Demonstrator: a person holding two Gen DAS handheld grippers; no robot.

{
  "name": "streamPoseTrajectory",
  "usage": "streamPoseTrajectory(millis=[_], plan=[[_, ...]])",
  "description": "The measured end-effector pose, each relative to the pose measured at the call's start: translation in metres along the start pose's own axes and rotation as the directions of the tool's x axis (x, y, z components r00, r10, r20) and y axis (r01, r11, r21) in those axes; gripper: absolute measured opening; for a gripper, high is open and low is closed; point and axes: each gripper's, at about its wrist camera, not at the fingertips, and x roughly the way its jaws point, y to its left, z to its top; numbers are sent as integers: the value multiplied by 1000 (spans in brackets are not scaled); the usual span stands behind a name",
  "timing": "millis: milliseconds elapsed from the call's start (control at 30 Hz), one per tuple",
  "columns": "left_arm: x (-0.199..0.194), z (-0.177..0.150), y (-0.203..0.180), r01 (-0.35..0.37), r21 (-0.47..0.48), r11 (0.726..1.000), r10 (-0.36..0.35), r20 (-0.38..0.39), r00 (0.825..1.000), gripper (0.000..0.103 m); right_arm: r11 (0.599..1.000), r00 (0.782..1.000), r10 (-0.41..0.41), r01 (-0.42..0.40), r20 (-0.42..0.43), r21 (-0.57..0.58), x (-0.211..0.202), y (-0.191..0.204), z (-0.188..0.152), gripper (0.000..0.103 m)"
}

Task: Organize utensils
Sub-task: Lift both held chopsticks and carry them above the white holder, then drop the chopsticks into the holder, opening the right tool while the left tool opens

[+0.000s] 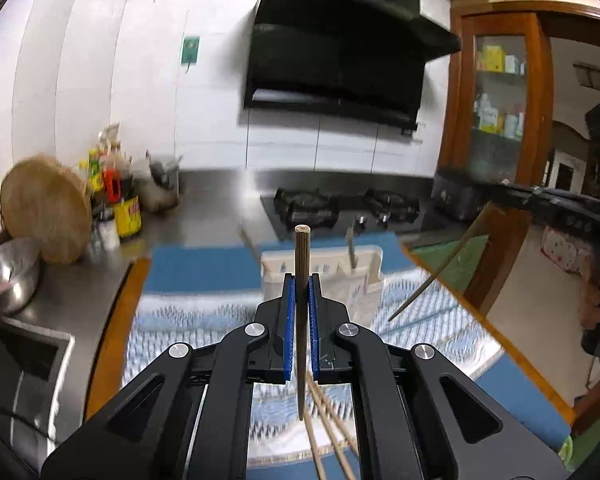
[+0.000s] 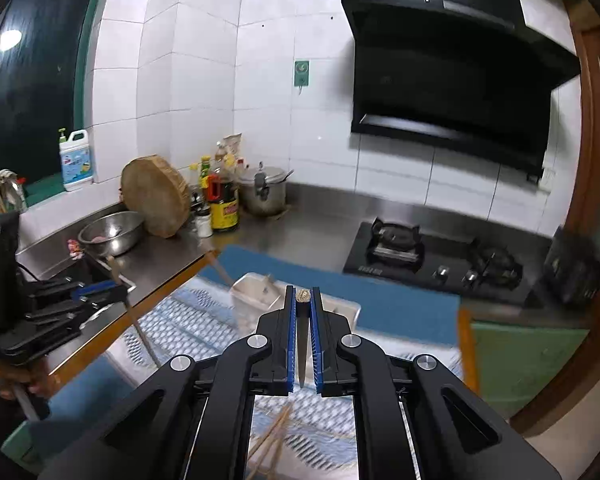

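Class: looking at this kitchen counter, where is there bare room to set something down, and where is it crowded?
Free: the steel counter between the pressure cooker and the gas hob, and the blue mat before the hob. Crowded: the corner with bottles, chopping board and steel bowl.

A big black hood (image 2: 452,80) is hanging over the gas stove (image 2: 436,256). A round wooden board (image 2: 156,196) is leaning by a shiny bowl (image 2: 110,232) and sauce bottles (image 2: 222,204).

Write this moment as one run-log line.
left gripper: shut on brown wooden chopstick | right gripper: shut on another | white utensil holder: ahead
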Motion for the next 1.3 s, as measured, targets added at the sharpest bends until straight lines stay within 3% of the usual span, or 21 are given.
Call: streamPoseTrajectory(millis=[333, 567, 933, 1200, 1300], plan=[[7, 86, -12, -16, 13, 1000, 13, 181, 983, 5, 997, 998, -58, 59, 35, -41, 27, -13, 47, 7], [39, 109, -12, -26, -5, 1000, 26, 225, 974, 5, 997, 999, -53, 53, 2, -62, 57, -10, 47, 7], [107, 89, 0, -54, -47, 997, 61, 172, 983, 5, 996, 997, -41, 35, -66, -76, 93, -9, 35, 7], [120, 74, 8, -65, -51, 997, 70, 102, 992, 8, 998, 995, -36, 31, -93, -53, 102, -13, 24, 7], [117, 75, 6, -66, -42, 997, 70, 97, 993, 9, 998, 995, -36, 32, -88, -46, 98, -14, 23, 14]])
